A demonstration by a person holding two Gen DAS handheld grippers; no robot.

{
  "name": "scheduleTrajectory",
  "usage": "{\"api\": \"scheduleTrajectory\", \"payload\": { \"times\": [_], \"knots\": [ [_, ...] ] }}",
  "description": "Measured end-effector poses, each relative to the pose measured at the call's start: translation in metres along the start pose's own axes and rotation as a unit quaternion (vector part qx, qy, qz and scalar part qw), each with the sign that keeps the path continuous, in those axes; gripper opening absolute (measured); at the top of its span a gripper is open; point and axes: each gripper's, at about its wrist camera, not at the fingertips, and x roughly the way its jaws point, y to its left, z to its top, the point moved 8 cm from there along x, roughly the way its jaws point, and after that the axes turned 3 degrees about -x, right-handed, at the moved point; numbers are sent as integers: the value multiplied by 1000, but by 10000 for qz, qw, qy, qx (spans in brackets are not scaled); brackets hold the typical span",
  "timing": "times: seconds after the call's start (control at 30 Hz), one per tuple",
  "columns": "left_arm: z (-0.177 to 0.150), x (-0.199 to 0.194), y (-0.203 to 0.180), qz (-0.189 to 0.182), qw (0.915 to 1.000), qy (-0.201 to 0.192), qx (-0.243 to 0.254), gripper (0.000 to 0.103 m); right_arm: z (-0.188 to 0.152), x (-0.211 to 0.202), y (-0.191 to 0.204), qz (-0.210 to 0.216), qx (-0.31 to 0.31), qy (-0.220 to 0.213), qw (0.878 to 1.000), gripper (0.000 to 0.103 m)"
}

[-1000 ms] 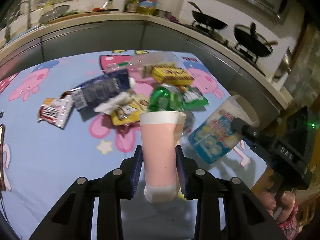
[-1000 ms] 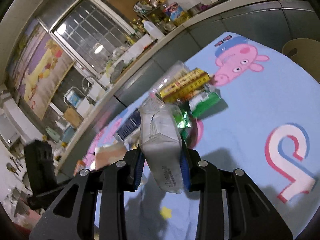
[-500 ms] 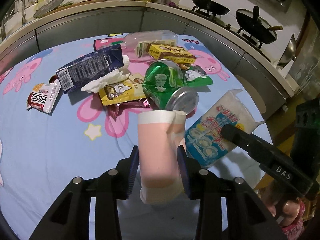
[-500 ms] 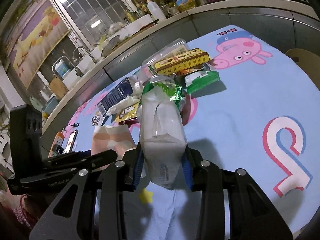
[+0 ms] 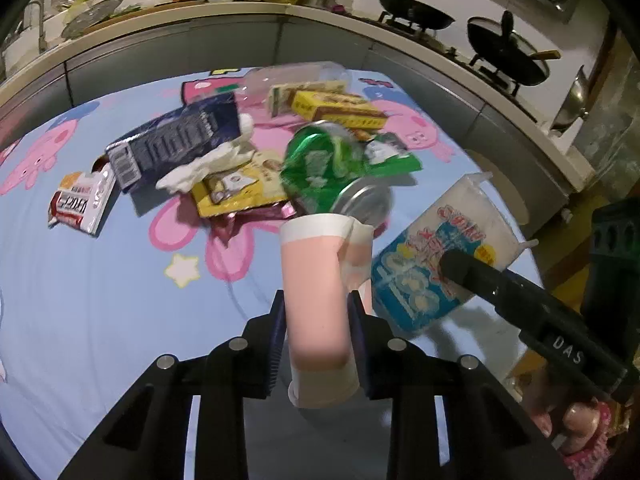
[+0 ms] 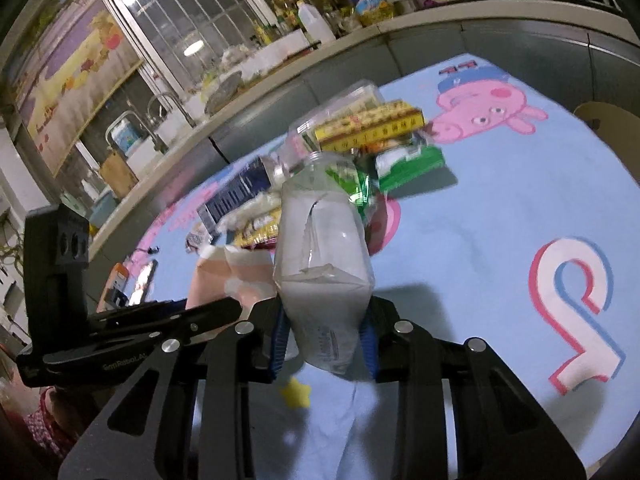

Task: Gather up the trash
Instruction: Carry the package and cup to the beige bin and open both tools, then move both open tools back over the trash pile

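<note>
Holding a pink paper cup (image 5: 316, 288) tight in the left hand-held gripper (image 5: 318, 340), both blue pads pressed on its sides after a fresh little squeeze, cup lifted above the tabletop (image 5: 80, 300) with its blue pig cloth. Holding a squashed clear plastic bottle (image 6: 324, 264) the same way in the right hand-held gripper (image 6: 326, 344), pads closed a bit more on its crumpled sides, bottle up in the air too. Seen from the left side, that bottle wears a blue and white label and sits just beside the cup.

Looking farther out: a pile of trash lying on the cloth. Green can (image 5: 332, 172) on its side, yellow box (image 5: 340, 110), dark blue carton (image 5: 180, 140), white crumpled tissue (image 5: 200, 168), yellow snack bag (image 5: 236, 192), small red and white packet (image 5: 80, 204) a little apart. Clear plastic tub (image 6: 336, 112) at the back, near the grey counter.

Step in hand, most likely: carrying two picked-up pieces away. No bin or bag in sight, so cannot tell where to drop them. Next move calls for finding that place, keeping both grips firm on the soft, squishy sides, then coming back for the pile.
</note>
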Motion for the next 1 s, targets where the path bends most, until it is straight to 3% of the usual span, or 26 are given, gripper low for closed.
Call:
{"api": "scheduleTrajectory", "payload": {
  "times": [0.2,0.37,0.43,0.6,0.7,0.87,1.0],
  "knots": [
    [38,-17,-51,-524,9972,-154,520,30,29,-40,-34,-111,208,-627,9978,29],
    [85,14,-127,-934,9893,-58,1123,31,55,-68,-106,-828,593,-940,9904,29],
    [105,31,-158,-934,9853,-140,1423,31,69,-81,-141,-1427,561,-1007,9830,29],
    [148,99,-244,-1258,9768,164,1728,31,92,-103,-221,-2450,507,-961,9634,29],
    [156,138,-285,-1227,9737,295,1898,32,101,-107,-264,-2839,511,-799,9541,29],
    [156,196,-329,-1187,9705,622,2003,33,106,-102,-316,-2998,631,-552,9503,29],
    [153,224,-336,-1120,9714,779,1944,35,107,-93,-339,-3088,634,-403,9482,30]
  ]
}}
